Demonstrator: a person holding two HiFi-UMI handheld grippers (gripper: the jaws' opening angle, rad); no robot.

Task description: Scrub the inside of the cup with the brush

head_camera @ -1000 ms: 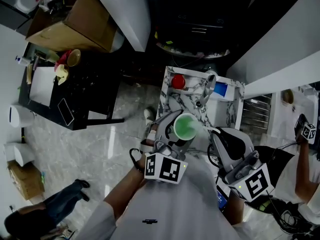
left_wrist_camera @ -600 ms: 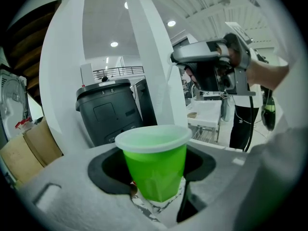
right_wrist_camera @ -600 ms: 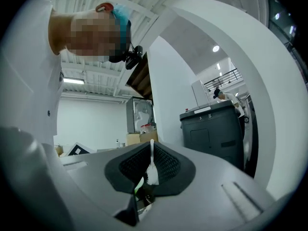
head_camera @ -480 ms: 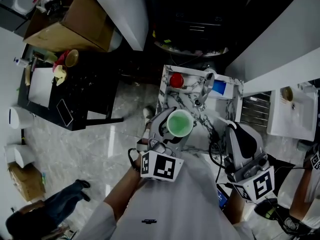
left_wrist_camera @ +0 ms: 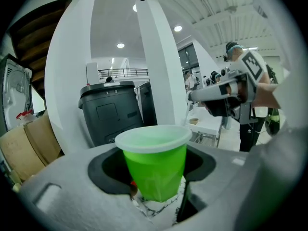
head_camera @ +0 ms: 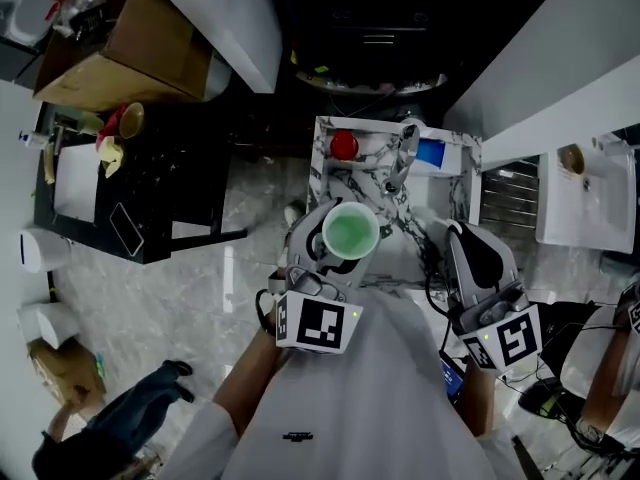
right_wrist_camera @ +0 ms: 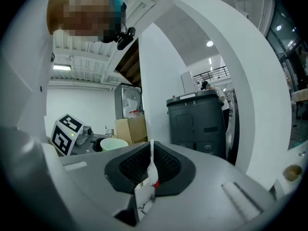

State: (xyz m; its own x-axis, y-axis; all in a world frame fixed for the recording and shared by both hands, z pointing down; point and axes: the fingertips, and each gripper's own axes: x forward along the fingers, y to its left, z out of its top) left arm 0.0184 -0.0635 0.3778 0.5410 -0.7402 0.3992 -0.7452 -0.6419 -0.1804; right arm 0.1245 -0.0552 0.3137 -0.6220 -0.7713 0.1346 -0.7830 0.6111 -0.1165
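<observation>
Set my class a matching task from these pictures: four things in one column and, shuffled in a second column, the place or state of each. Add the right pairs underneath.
Column one
1. green cup
2. brush
3. red object
4. right gripper

Column two
A. jaws together, clear of the cup
B. lying on the marble table, beside the blue item
C. clamped upright in the left gripper
D. at the table's far left corner

Pairs: 1-C, 2-B, 3-D, 4-A
</observation>
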